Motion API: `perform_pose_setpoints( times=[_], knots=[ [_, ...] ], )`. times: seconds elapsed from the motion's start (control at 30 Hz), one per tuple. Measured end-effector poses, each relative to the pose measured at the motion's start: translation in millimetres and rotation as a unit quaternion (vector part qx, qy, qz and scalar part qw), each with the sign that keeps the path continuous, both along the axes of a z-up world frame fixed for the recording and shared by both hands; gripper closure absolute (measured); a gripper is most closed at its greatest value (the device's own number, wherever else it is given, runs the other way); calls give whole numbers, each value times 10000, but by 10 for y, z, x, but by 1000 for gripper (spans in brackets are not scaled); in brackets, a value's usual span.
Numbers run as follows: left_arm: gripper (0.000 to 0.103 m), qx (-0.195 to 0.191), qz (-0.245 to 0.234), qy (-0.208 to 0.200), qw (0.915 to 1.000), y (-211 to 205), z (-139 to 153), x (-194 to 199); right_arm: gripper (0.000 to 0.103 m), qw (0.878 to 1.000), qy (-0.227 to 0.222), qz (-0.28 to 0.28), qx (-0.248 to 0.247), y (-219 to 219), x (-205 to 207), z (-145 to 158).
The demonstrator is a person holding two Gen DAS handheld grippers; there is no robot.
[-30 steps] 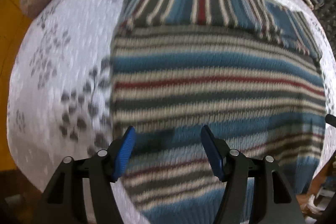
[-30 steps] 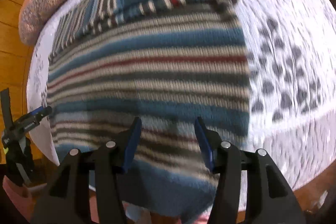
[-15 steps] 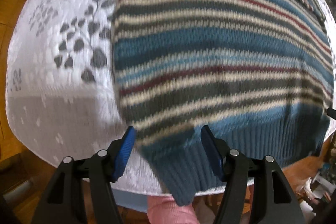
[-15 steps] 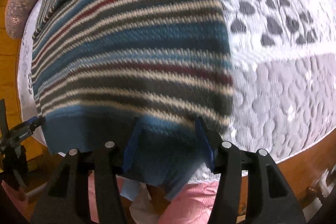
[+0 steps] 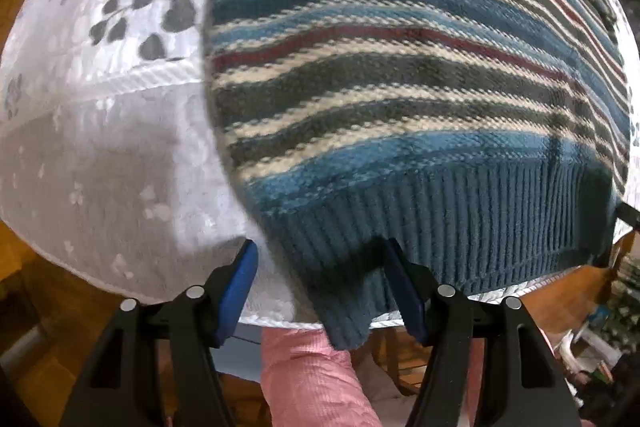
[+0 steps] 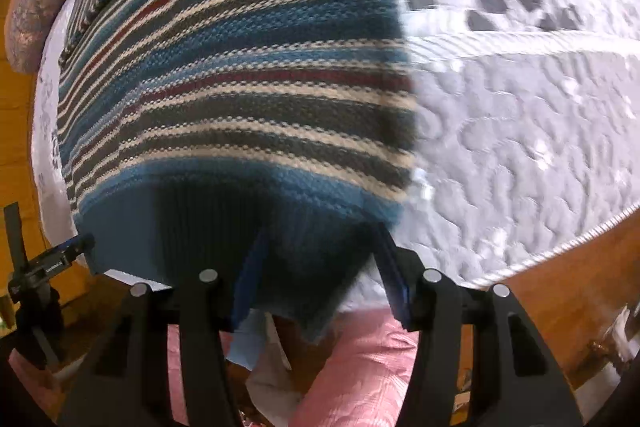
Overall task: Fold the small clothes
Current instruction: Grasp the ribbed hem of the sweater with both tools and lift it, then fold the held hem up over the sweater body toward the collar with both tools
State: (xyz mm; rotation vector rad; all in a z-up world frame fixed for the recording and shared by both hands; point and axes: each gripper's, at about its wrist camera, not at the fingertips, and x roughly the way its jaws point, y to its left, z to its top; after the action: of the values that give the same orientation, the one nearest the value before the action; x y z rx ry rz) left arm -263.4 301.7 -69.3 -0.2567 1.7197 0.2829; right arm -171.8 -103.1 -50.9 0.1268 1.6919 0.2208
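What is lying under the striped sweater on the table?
Under the striped sweater lies a white quilted cover with grey leaf prints, showing on both sides. Its ribbed hem hangs past the cover's edge. What the sweater covers, I cannot see.

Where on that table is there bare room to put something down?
Bare white cloth lies left of the striped sweater, out to the table's rim. Another bare stretch lies right of it. The middle is covered, and both grippers' fingers crowd the ribbed hem.
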Motion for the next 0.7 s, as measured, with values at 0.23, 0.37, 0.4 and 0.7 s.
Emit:
perform_pose_setpoints(
  times=[0.23, 0.37, 0.4, 0.7],
  knots=[
    [38, -65, 133, 44, 9999, 78, -76, -111, 49, 9992, 347, -154, 124, -89, -108, -181],
    [44, -208, 165, 4, 9996, 51, -101, -90, 60, 9986, 491, -71, 170, 2, -133, -326],
    [50, -268, 202, 5, 9994, 50, -108, -97, 63, 9987, 468, -28, 176, 17, -137, -332],
    [93, -995, 813, -207, 9915, 163, -60, -7, 95, 9895, 546, -472, 1255, -117, 28, -197]
  ],
)
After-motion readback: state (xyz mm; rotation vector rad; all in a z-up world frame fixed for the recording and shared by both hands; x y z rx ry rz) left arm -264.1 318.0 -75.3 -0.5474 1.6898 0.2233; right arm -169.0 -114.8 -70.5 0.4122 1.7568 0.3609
